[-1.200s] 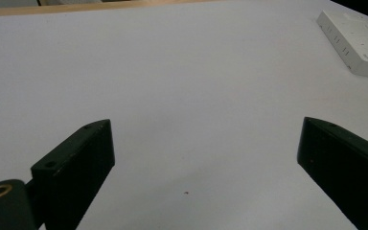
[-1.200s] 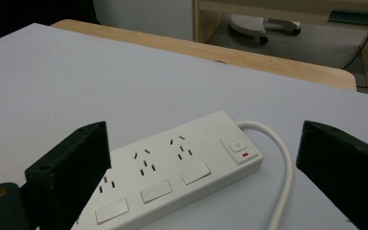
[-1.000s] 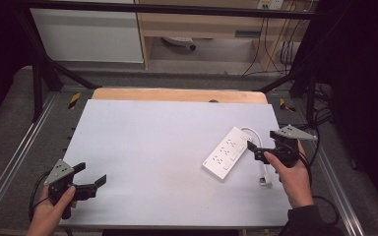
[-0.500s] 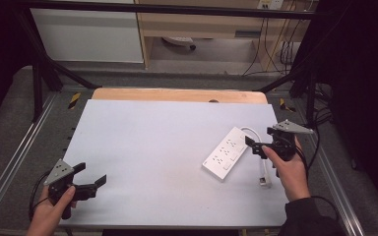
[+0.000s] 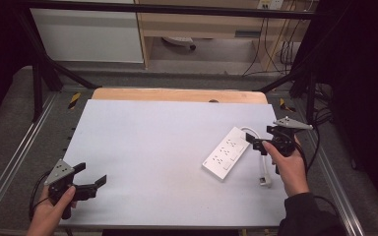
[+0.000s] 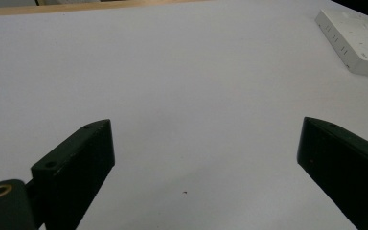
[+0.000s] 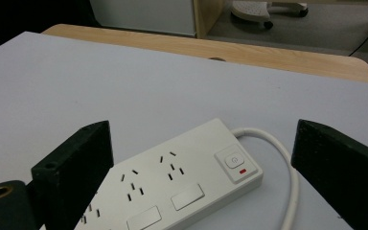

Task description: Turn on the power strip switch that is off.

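A white power strip lies at an angle on the right half of the white table top. Its white cable leaves the far end and loops back to a plug near the right hand. My right gripper is open, just right of the strip's far end. In the right gripper view the strip with its switch lies low between the wide-apart jaws of the gripper. My left gripper is open at the front left with nothing in it. In the left gripper view the strip is far off, beyond the open gripper.
A wooden board runs along the table's far edge. Metal rails flank the table on both sides. Beyond the table are a white cabinet and hanging cables.
My right gripper has shifted slightly away from the person, toward the strip's cable end. The left gripper and the power strip have stayed put.
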`<state>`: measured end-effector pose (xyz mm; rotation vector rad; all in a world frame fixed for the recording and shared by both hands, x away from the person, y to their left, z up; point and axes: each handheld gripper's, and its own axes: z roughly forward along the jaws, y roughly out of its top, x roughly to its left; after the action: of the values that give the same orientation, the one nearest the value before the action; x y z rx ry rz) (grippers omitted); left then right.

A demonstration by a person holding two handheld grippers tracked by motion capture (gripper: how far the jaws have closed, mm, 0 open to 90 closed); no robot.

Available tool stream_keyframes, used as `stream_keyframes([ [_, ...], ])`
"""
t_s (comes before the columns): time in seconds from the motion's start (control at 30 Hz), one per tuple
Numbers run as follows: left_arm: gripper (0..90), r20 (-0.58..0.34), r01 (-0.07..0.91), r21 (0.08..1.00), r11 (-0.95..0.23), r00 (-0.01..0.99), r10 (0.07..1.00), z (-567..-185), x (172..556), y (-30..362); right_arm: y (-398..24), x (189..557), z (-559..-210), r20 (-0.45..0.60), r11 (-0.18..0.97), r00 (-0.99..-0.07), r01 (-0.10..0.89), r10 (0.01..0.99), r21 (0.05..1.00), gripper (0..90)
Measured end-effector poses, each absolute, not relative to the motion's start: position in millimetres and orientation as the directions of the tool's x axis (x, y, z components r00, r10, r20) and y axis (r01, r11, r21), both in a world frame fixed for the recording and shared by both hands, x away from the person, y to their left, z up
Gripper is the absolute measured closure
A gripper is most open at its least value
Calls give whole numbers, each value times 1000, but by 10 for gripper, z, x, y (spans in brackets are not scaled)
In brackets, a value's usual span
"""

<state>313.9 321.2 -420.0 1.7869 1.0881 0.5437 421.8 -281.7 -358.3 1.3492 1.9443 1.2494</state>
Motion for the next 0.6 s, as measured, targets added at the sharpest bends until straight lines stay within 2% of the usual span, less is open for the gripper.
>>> stream_keyframes([
  [0.43, 58, -92, 438, 883, -165, 508, 857, -4203, 3138, 3209, -2773, 4375, -3655, 102, 136, -403, 519, 909, 844, 130],
  [0.6, 58, -90, 437, 884, -167, 508, 856, -4204, 3140, 3209, -2733, 4451, -3724, 82, 164, -396, 549, 914, 819, 218],
])
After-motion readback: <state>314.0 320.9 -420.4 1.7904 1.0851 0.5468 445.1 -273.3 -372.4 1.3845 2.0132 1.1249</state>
